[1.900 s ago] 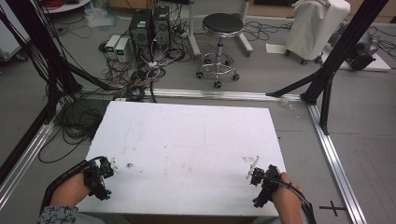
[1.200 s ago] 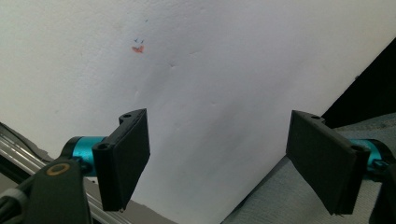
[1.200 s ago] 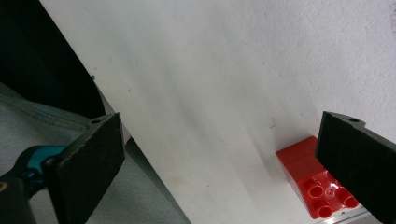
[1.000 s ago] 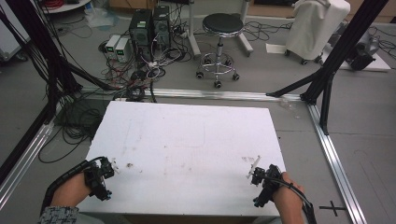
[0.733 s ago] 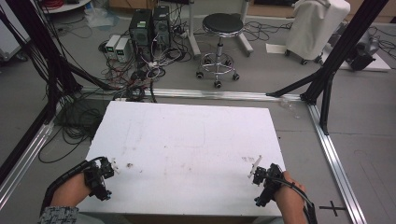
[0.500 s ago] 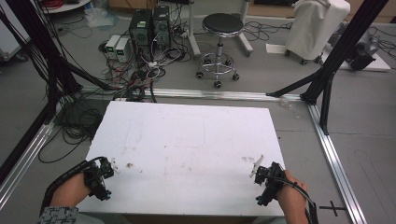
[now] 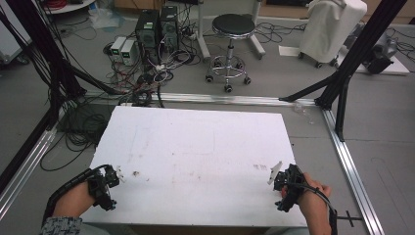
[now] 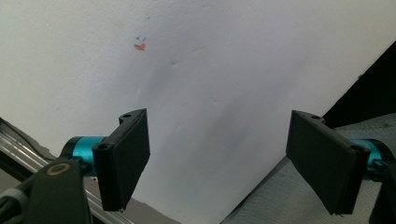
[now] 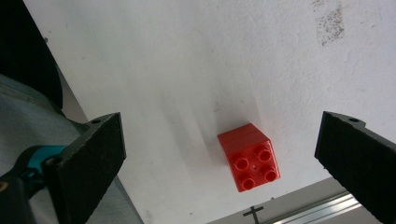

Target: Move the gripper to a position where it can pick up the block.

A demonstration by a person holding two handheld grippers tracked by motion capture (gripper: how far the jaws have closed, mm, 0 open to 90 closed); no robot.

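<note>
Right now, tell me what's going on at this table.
A person holds a two-jaw gripper in each hand at the near edge of a white table. The right gripper is open, its jaws wide on either side of a red four-stud building brick near the table's edge, not touching it. The left gripper is open too, over bare tabletop. Nothing is gripped.

**Rig appearance: handheld grippers, both hands**

Left gripper (image 8: 217,161): flat black rectangular jaws are showing small screw holes near the tips, each riding on a teal anodised cylinder. A black bracket with a brass-ringed hole is sitting at lower left. Right gripper (image 9: 219,168): same black jaws, teal cylinder showing on one side. From above, both bodies are looking black with white bits up front, black cables looping back along the forearms. Left arm is wearing a grey patterned sleeve (image 7: 61,226).
</note>
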